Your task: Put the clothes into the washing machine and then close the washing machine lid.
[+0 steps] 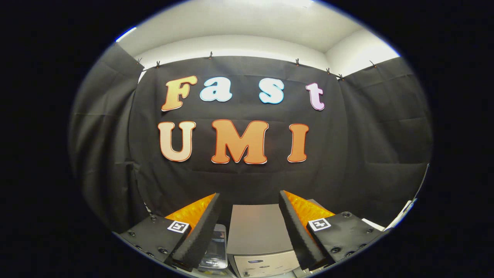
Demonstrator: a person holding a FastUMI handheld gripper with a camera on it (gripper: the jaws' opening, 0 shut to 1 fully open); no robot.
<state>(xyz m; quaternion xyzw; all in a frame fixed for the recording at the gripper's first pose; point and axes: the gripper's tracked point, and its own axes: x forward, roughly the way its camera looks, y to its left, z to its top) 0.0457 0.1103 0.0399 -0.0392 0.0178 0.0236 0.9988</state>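
Observation:
My gripper [250, 197] is open, its two fingers spread wide with nothing between the pads. The fingers [200, 227] have black ribbed foam pads and orange backs. Below and between them stands the small grey washing machine [256, 231], seen from above, with its flat lid down and a light control panel on its near face. No clothes are visible. The gripper hangs above the machine and points at the booth's back wall.
A clear plastic container [216, 245] sits just left of the washing machine, partly behind the left finger. White objects [401, 216] lie at the far right beyond the right finger. The black cloth wall rises close behind the machine.

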